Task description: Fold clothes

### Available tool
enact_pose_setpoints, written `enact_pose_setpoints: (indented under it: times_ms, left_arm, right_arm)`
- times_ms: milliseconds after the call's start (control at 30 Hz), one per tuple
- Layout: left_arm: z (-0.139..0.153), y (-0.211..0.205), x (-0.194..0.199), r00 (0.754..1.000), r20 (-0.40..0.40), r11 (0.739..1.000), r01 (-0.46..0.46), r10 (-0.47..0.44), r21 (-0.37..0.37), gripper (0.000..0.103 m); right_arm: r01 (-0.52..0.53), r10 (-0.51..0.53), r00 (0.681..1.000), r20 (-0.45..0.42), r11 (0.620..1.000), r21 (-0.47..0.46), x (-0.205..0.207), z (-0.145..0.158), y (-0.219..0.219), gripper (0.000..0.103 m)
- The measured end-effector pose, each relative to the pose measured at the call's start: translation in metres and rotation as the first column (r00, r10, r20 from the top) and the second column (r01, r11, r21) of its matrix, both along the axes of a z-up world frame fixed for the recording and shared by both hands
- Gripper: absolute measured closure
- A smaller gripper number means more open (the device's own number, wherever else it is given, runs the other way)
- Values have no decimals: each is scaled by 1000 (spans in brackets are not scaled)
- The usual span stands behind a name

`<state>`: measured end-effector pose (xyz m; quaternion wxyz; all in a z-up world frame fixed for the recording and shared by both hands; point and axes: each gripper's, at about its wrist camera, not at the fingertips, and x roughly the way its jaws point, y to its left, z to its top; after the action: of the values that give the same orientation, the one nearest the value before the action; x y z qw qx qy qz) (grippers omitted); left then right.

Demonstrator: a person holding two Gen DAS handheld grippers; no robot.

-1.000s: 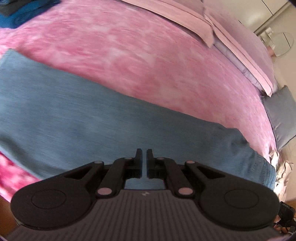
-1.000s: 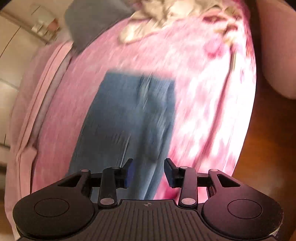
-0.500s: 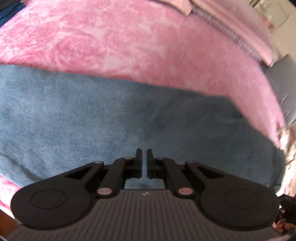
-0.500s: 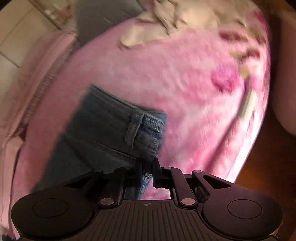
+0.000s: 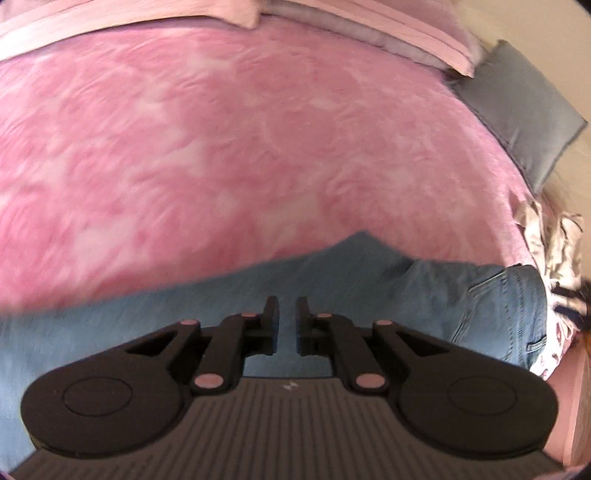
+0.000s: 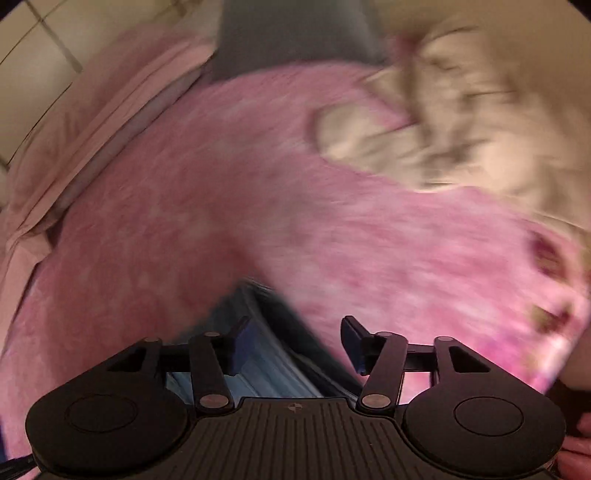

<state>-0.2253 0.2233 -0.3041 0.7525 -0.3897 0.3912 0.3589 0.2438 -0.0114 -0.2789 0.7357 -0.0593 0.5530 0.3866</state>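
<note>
Blue jeans [image 5: 369,280] lie flat across the pink fleece blanket [image 5: 258,147], with the waistband and seams at the right end. My left gripper [image 5: 286,314] hovers low over the denim, its jaws nearly together with only a narrow slit and nothing between them. In the right wrist view, stacked layers of the jeans [image 6: 266,354] lie under my right gripper [image 6: 295,325]. That gripper is open, its blue-padded fingers spread wide over the denim edge and the blanket [image 6: 258,184]. The right view is blurred by motion.
A grey cushion [image 5: 517,110] lies at the bed's far right, also visible as the grey cushion [image 6: 288,33]. Pink pillows [image 5: 369,22] line the far edge. Pale crumpled garments [image 6: 461,129] lie heaped at the right. A hand shows at the lower right corner [image 6: 576,454].
My right gripper closed on the jeans' waistband half a second ago and has now opened, leaving the denim lying in layers. My left gripper has tilted up, so less denim shows in its view.
</note>
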Motion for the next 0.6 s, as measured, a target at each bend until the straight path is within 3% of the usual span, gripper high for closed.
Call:
enact_pose_setpoints:
  times_ms: [200,233,333,500,533,567,600]
  left_arm:
    - [-10,32,33,997,40,998,63,-63,-15,77]
    - [-13,37,37,996,47,997,73,-72,-20,77]
    - [-21,51,50,993,69,994,101,-99,-39,74]
    - [-50,71,68,988,118,977,124,-105,-173,72]
    - [-56,73,71,986,130,970,132,-107,-204,75]
    - [-61,74,74,984,139,964,139,-110,-226,77]
    - [-64,72,75,983,145,960,145,-113,-237,95]
  right_arm:
    - [-63,57,979,-196,998,-27,30,-36,49,48]
    - [-74,66,969,-236,997,-24,34,-41,51,59]
    - [-107,95,948,-303,994,-26,43,-47,56,61]
    - [-143,129,928,-349,990,-14,50,-45,67,61]
    - [-151,137,931,-338,988,-14,49,-45,69,65]
    - [-159,147,934,-327,987,-10,47,-45,70,76]
    - [-168,163,937,-308,986,11,44,-42,69,85]
